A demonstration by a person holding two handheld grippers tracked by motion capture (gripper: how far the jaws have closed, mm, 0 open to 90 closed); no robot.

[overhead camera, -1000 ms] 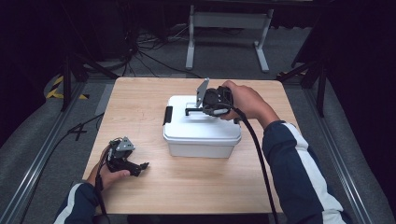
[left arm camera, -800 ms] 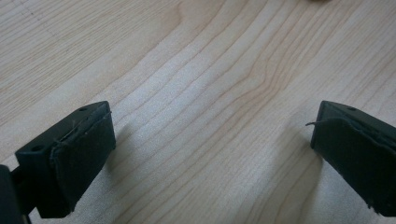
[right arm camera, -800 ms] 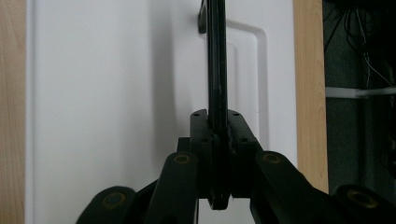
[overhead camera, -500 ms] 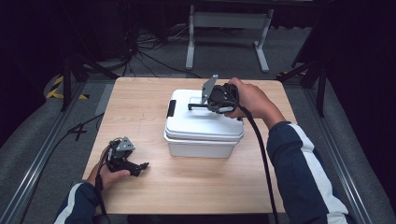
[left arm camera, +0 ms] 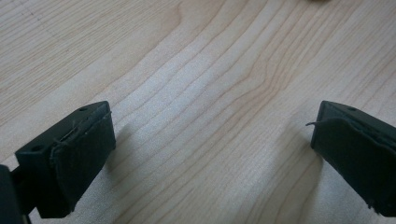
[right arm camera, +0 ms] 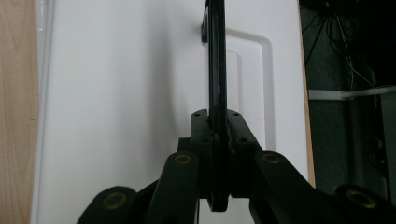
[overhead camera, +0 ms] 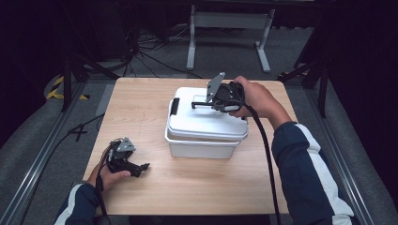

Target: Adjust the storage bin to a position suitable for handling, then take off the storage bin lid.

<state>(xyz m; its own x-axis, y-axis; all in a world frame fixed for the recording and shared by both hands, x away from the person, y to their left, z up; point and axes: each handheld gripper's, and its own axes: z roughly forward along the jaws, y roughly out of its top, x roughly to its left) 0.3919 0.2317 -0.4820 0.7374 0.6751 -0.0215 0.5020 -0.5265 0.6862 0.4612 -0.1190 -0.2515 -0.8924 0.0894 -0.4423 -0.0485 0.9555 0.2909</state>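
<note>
On wooden table (overhead camera: 141, 112), mid-top: one white lidded box (overhead camera: 206, 125), one black latch (overhead camera: 175, 106) on its left end. One black handle (overhead camera: 202, 103) raised upright over lid — right gripper (overhead camera: 215, 104) clamped on it, jaws pressed together either side of bar (right arm camera: 217, 84). Left gripper (overhead camera: 139, 168) rests on table near front-left corner, well apart from box — jaws spread wide over bare wood (left arm camera: 205, 116). Two hands, two grippers.
</note>
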